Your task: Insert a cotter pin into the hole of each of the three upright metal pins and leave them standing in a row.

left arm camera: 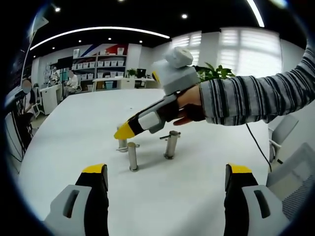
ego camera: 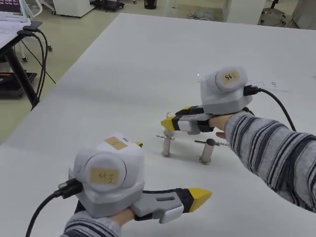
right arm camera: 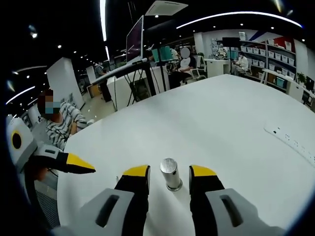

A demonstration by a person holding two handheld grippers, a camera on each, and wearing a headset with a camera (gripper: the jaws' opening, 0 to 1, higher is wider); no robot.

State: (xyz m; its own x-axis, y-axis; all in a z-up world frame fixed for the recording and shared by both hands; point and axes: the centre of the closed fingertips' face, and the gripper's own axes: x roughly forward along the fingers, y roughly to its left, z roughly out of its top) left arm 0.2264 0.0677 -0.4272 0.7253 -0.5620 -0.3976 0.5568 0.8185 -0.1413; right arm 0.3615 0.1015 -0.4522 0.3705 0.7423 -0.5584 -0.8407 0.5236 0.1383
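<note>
- Metal pin [right arm camera: 170,177] is seen standing upright on the white desk [right arm camera: 236,113], flanked by the yellow-tipped jaws of the right tool [right arm camera: 170,171]. The jaws are parted, with a gap on each side of the pin.
- In the left gripper view, that tool's yellow tip is seen just above the farthest of three upright pins, partly covering its top.
- Two more pins are set close by. The second pin [ego camera: 167,144] is crossed near its top by a cotter pin [ego camera: 165,137], and the third pin [ego camera: 207,152] by another cotter pin [ego camera: 201,142].
- The left tool [left arm camera: 166,169] is held low over the desk, well apart from the pins, with its jaws spread wide and empty.
- A striped sleeve [ego camera: 266,148] is stretched over the desk just beside the third pin, and a black cable [ego camera: 276,106] is plugged into the right tool's rear.
- A white power strip [ego camera: 269,85] is laid farther off on the desk.
- Dark cables [ego camera: 42,49] are hung from a stand beside the desk's far corner.
</note>
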